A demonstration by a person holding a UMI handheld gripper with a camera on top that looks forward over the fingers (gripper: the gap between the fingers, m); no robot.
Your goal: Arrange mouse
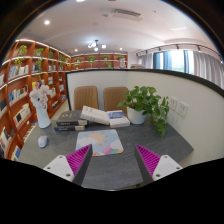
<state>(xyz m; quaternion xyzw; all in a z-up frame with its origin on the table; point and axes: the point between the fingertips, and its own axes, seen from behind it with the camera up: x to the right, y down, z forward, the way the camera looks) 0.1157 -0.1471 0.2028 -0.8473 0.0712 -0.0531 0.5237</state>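
Note:
A small white mouse [42, 142] lies on the grey table [120, 168], to the left of a colourful mouse mat [100, 142]. My gripper [113, 160] hovers over the near part of the table, open, with nothing between its magenta pads. The mat lies just ahead of the fingers; the mouse is ahead and off to the left of the left finger [78, 160].
A stack of books [70, 123] and an open book [102, 116] lie beyond the mat. A potted plant [143, 104] stands at the back right, a white figure [41, 103] at the back left. Two chairs [100, 97] and bookshelves [25, 90] sit behind.

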